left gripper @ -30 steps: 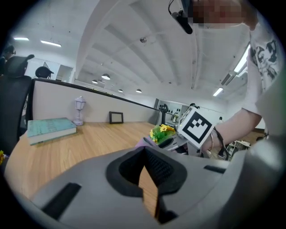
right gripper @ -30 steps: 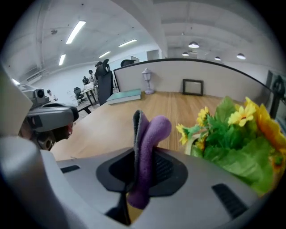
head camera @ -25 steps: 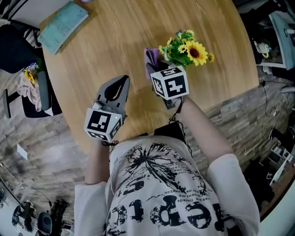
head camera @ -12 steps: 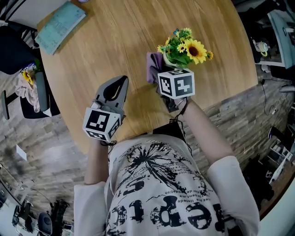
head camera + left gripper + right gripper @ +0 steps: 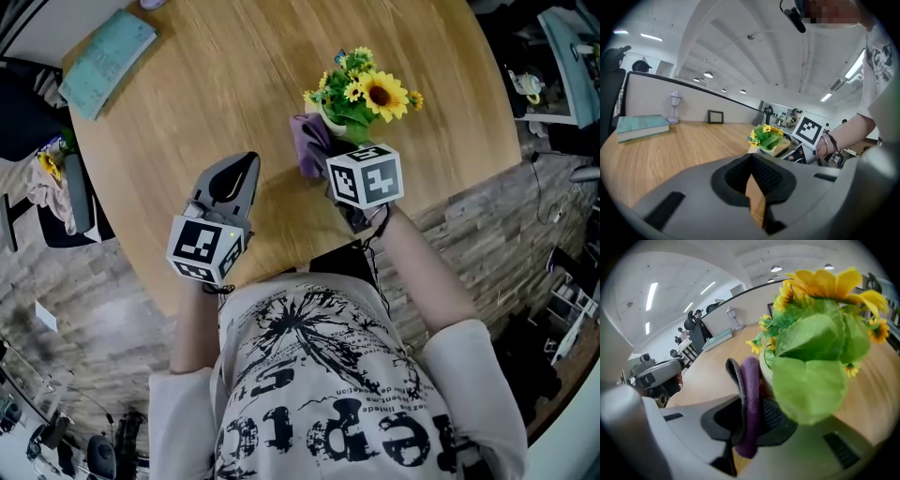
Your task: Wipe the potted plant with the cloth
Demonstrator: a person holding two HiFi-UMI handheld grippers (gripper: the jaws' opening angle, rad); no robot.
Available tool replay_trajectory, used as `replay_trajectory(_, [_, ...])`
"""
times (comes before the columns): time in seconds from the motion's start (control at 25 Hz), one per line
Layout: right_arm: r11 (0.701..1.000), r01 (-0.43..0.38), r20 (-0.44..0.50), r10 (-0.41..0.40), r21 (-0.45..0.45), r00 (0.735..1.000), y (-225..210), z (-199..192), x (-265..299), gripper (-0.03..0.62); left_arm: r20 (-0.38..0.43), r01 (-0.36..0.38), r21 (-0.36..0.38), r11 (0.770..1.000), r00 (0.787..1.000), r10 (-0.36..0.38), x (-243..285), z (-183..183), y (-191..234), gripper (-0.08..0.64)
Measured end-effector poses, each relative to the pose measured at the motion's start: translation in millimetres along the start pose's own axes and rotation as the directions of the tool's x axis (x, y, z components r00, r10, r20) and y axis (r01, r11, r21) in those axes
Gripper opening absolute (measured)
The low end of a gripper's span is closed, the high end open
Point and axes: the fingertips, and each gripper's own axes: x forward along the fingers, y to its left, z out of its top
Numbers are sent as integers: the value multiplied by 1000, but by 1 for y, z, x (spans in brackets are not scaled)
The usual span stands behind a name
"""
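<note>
While the right hand-held gripper (image 5: 742, 430) grasps a folded purple cloth (image 5: 750, 380) just beside the pale pot (image 5: 764, 367), the plant (image 5: 361, 94), yellow blooms over green leaves, stands on the round wooden worktop (image 5: 216, 84) close to the person. The left hand-held gripper (image 5: 247, 161), clenched and empty, is held over the wood, well apart to the left. A teal book (image 5: 101, 58) lies at the far rim.

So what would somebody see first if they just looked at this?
Probably the bright yellow sunflower in the potted plant, standing toward the right of the round wooden table. Next comes the purple cloth, pinched in the right gripper and held close against the plant's left side. The left gripper is shut and empty, further left above the table.
</note>
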Motion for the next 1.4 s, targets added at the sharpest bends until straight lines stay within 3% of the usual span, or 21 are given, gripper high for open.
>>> replay_trajectory(0.36, [999, -51, -47, 51, 6, 998, -14, -17, -10, 86, -9, -10, -4, 1000, 1000, 10, 17, 1, -13, 3])
replay_trajectory(0.72, [991, -115, -139, 105, -65, 985, -27, -38, -25, 86, -20, -27, -22, 999, 999, 26, 31, -6, -29, 3])
replay_trajectory(1.24, [986, -48, -225, 11, -160, 974, -80, -54, -59, 86, -30, -33, -38, 999, 999, 32, 57, -7, -49, 5])
replay_trajectory(1.32, [983, 6, -207, -45, -184, 977, -101, -50, -68, 84, -32, -12, -53, 999, 999, 10, 68, -11, -53, 47])
replay_trajectory(1.4, [978, 62, -181, -99, -198, 979, -122, -44, -76, 83, -39, 18, -47, 999, 999, -20, 83, -16, -57, 190])
